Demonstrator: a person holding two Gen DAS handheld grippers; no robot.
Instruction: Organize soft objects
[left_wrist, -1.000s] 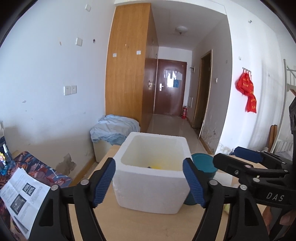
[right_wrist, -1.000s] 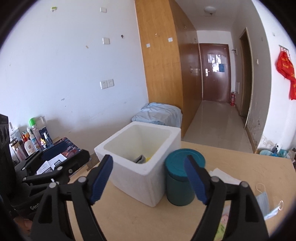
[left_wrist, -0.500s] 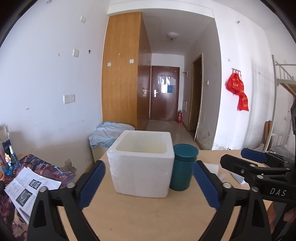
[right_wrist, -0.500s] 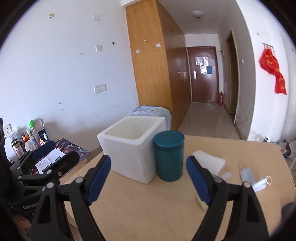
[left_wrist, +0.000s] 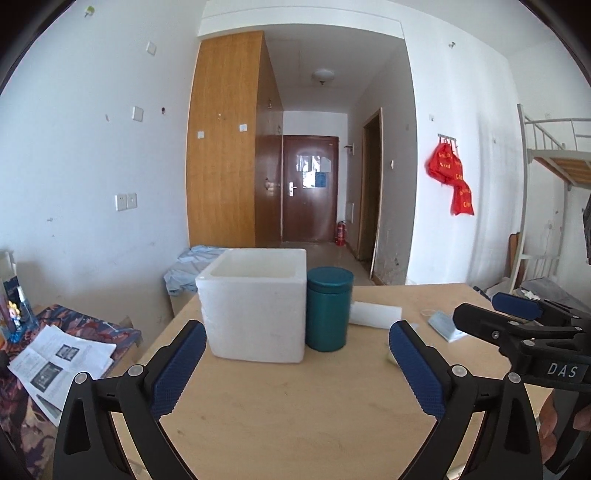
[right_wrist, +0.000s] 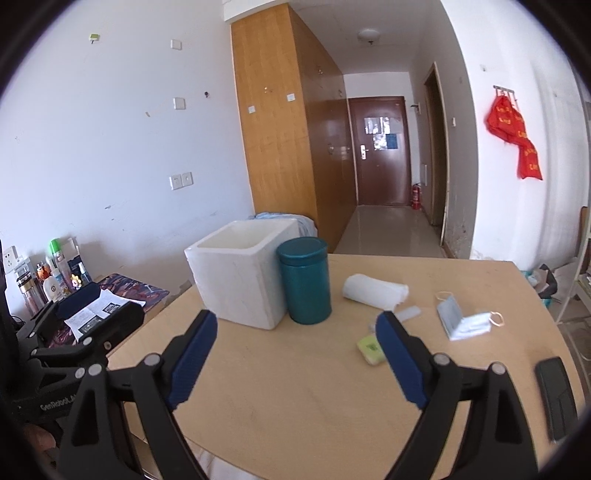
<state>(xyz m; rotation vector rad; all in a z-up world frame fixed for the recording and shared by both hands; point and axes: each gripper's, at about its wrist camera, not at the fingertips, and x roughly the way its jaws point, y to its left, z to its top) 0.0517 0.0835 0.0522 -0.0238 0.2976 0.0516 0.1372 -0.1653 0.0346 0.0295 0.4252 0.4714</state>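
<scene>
White foam box (right_wrist: 242, 273) sits at the worktop's (right_wrist: 314, 391) far left edge, teal canister (right_wrist: 304, 280) touching its right side. I see the soft stuff loose to the right: white roll (right_wrist: 373, 291), face mask (right_wrist: 463, 319), yellow-green sponge (right_wrist: 370, 348) just beside my right gripper's (right_wrist: 295, 365) inner finger. Both my grippers, left gripper (left_wrist: 297, 369) too, hang over the near worktop with jaws spread wide, nothing between them.

- Ahead of our right gripper (right_wrist: 295, 334) we see a white foam box (right_wrist: 242, 277), open-topped and upright.
- Right of it lie a white roll (right_wrist: 373, 291), a folded mask (right_wrist: 463, 320) and a yellow sponge (right_wrist: 370, 349).
</scene>
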